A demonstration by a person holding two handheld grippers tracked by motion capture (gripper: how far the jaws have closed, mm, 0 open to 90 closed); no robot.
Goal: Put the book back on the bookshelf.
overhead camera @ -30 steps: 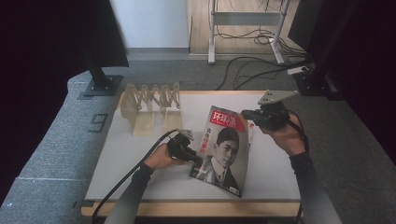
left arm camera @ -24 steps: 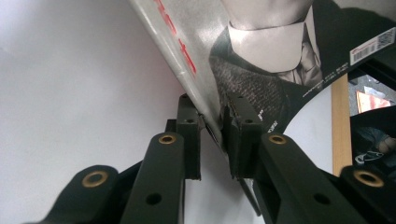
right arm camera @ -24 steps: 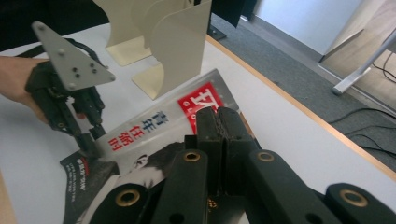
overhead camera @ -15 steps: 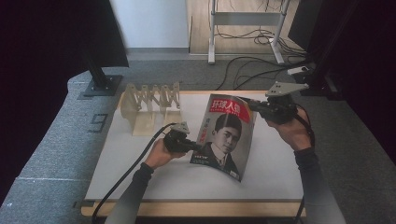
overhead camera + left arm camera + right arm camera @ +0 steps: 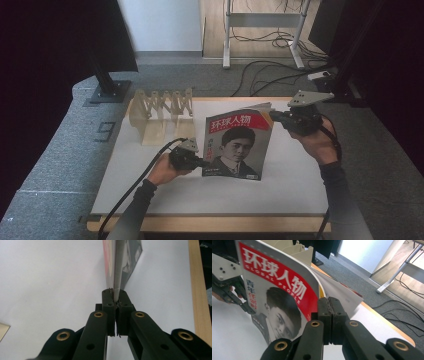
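A magazine (image 5: pixel 235 145) with a red title band and a portrait on its cover stands tilted up off the white table (image 5: pixel 150 185). My left gripper (image 5: pixel 204 162) is shut on its lower left edge. In the left gripper view the pads (image 5: pixel 110 293) pinch the thin edge of the magazine (image 5: pixel 117 270). My right gripper (image 5: pixel 274 116) is shut on the upper right corner. There the pages of the magazine (image 5: pixel 277 290) bow and fan apart above the gripper (image 5: pixel 329 302). The left gripper (image 5: pixel 244 306) also shows at the cover's far side in the right gripper view.
A pale wooden accordion rack (image 5: pixel 162 107) stands at the back left of the table, just beyond the magazine. A monitor stand base (image 5: pixel 107 92) sits off the table's back left corner. Cables (image 5: pixel 270 75) and a metal frame lie on the floor behind.
The magazine has risen from lying nearly flat to standing tilted upright. The right hand lifted its corner up and back, and the left hand shifted slightly with the lower edge.
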